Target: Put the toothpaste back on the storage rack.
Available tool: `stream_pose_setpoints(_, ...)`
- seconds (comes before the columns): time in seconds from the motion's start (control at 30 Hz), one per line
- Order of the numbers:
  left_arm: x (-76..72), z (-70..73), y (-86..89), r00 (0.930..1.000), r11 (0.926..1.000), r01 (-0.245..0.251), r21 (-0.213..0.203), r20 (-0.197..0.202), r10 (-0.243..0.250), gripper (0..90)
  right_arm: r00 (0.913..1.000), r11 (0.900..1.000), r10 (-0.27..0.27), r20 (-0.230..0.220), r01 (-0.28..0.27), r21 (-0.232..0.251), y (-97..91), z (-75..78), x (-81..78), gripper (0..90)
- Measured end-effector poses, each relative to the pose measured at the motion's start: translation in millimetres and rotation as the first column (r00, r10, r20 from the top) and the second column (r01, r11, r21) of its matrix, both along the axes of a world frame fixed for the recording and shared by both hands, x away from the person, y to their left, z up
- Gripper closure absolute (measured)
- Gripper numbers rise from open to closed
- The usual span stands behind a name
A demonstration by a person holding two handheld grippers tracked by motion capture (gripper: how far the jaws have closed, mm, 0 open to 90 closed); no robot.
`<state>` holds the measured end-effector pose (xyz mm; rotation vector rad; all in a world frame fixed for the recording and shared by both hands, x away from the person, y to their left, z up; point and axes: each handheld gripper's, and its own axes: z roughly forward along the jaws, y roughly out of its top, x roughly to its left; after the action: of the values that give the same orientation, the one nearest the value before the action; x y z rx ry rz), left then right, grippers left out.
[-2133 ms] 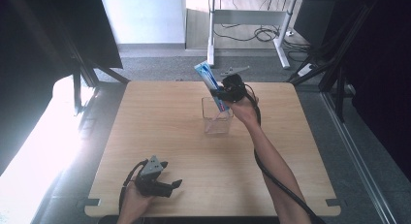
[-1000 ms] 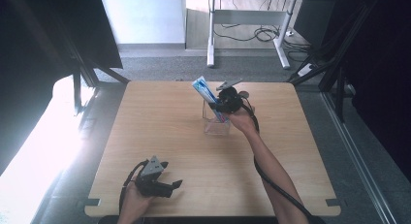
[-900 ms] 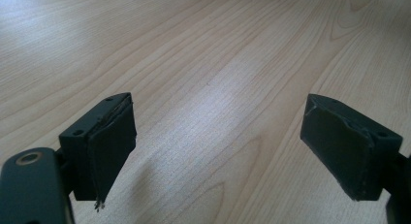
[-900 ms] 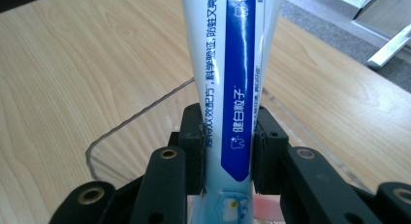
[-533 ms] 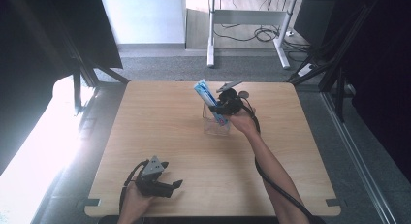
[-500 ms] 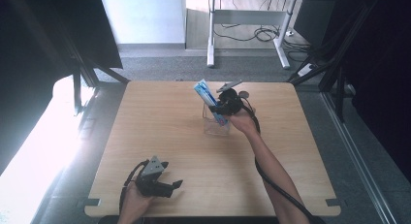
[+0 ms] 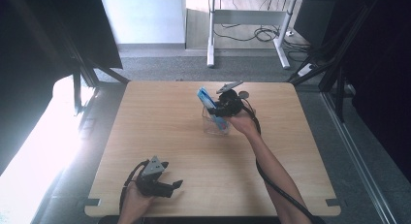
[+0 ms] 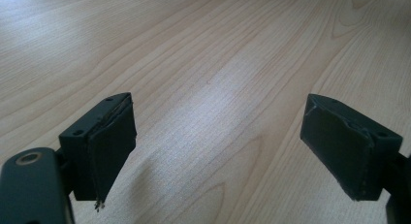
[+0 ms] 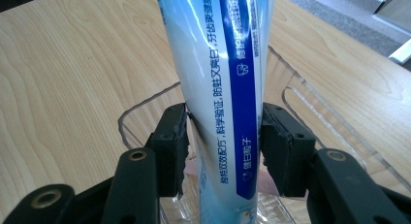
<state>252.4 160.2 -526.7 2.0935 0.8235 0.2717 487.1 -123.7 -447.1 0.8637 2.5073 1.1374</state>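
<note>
A blue and white toothpaste tube (image 7: 208, 102) stands slanted in a clear plastic container (image 7: 213, 127) at the table's far middle, its top leaning left. My right gripper (image 7: 221, 109) is at the container's rim. In the right gripper view the tube (image 9: 223, 78) rises between the pads (image 9: 175, 146) over the clear container (image 9: 140, 112). The jaws have just been opening; the pads sit beside the tube's edges without squeezing it. My left gripper (image 7: 172, 187) rests near the front edge, its jaws wide open (image 8: 218, 156) over bare wood.
The wooden table (image 7: 160, 132) has bare surface left of the container and between the two hands. The right gripper's cable (image 7: 271, 178) trails along the forearm. Beyond the far edge stand desk legs (image 7: 211, 35) and floor cables.
The right gripper came down a little with the tube, which now stands lower in the container and leans more to the left. The left gripper has stayed put.
</note>
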Motion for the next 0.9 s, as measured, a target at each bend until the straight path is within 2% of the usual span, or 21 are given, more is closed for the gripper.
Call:
stream_pose_setpoints(0.23, -0.1, 0.0, -0.1, 1.0, 1.0, 0.0, 0.004, 0.001, 0.0, 13.1, 0.9996, 0.9997, -0.024, 0.012, 0.024, 0.009, -5.3, 6.9, -1.9, 41.8)
stream_pose_setpoints(0.3, 0.0, -0.2, -0.3, 1.0, 1.0, 0.0, 0.004, -0.001, 0.0, 13.1, 0.9999, 0.9998, -0.014, -0.002, 0.014, 0.016, -7.5, 7.7, -2.0, 37.4)
stream_pose_setpoints(0.43, 0.0, -0.2, -0.7, 1.0, 1.0, 0.001, 0.006, 0.001, -0.001, 13.1, 1.0, 0.9997, -0.001, 0.0, 0.001, 0.022, -10.5, 9.9, -5.1, 30.1)
stream_pose_setpoints(0.53, -0.1, -0.2, -0.4, 1.0, 1.0, -0.001, 0.005, 0.001, 0.001, 13.1, 0.9999, 1.0, 0.006, 0.009, -0.006, 0.007, -11.1, 11.8, -8.8, 25.8)
stream_pose_setpoints(0.7, -0.2, 0.1, -0.1, 1.0, 1.0, 0.001, -0.001, 0.002, -0.001, 13.1, 0.9998, 0.9994, 0.021, -0.002, -0.021, 0.026, -13.8, 14.7, -14.4, 17.2)
stream_pose_setpoints(0.9, 0.1, 0.2, 0.4, 1.0, 0.9999, 0.008, -0.012, 0.002, -0.008, 13.0, 0.9993, 0.9989, 0.035, -0.012, -0.035, 0.032, -18.6, 18.3, -23.5, 13.1)
